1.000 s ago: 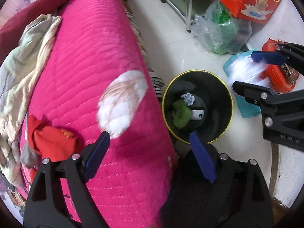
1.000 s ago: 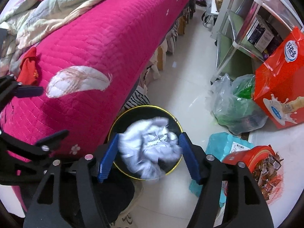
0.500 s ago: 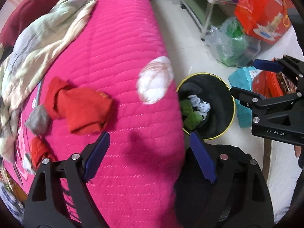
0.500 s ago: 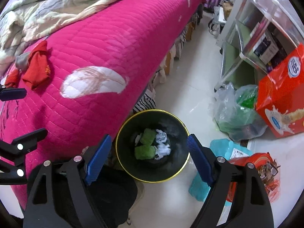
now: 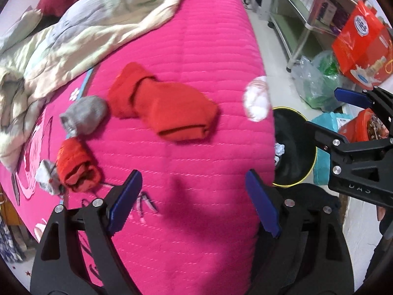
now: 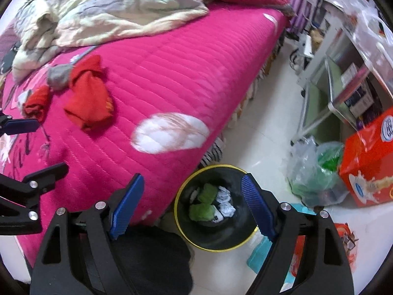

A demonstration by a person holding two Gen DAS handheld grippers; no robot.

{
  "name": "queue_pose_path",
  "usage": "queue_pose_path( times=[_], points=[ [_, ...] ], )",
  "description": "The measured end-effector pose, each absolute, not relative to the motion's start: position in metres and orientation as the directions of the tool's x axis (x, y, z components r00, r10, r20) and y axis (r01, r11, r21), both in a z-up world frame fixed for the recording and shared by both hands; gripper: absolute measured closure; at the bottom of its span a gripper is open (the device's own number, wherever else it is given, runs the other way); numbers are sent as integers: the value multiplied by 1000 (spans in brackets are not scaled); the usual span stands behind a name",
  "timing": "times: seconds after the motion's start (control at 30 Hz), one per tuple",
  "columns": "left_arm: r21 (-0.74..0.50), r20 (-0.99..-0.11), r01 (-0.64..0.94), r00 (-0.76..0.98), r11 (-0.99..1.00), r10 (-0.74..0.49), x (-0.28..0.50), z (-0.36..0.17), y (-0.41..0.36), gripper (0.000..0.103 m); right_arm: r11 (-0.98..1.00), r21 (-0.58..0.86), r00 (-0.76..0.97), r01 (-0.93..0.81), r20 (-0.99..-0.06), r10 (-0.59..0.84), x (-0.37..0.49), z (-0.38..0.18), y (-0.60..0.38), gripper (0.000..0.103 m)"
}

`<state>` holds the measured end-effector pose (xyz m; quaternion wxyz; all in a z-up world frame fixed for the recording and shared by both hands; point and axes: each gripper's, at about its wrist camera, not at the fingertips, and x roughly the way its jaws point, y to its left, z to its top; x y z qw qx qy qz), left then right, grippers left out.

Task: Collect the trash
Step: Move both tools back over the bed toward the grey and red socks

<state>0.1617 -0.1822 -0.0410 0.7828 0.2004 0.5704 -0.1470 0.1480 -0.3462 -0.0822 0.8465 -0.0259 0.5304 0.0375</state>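
A black bin with a yellow rim (image 6: 216,244) stands on the floor beside the pink bed (image 6: 172,68); it holds green pieces (image 6: 202,211) and crumpled white paper (image 6: 226,202). It also shows in the left wrist view (image 5: 294,147). My right gripper (image 6: 194,206) is open and empty above the bin. My left gripper (image 5: 194,205) is open and empty over the bed (image 5: 196,49). On the bed lie a large red cloth (image 5: 167,108), a grey sock (image 5: 84,114), a small red bundle (image 5: 76,168) and a small grey-white piece (image 5: 46,177).
A pale rumpled blanket (image 5: 81,27) covers the bed's far side. On the floor stand a clear plastic bag (image 6: 314,169), a red carton (image 6: 368,169), a teal packet (image 5: 324,145) and a metal shelf (image 6: 343,73). A black seat (image 6: 152,263) is below the right gripper.
The right gripper opened and dropped the white paper into the bin, then drew back. The left gripper swung left from the bin to over the bed, bringing the red and grey cloths into view.
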Motion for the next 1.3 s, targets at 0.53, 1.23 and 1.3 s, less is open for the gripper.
queue_pose_path(
  times=[0.53, 1.23, 1.3],
  points=[
    [154, -933, 377, 361, 913, 9, 161, -21, -89, 19, 975, -31, 457, -221, -886, 75, 161, -58, -246, 25],
    [183, -922, 374, 385, 909, 27, 177, -22, 12, 19, 961, -25, 426, -277, -899, 99, 174, -64, -143, 22],
    [198, -922, 369, 384, 908, 45, 181, -26, 22, 19, 958, -27, 420, -284, -902, 100, 175, -66, -135, 22]
  ],
)
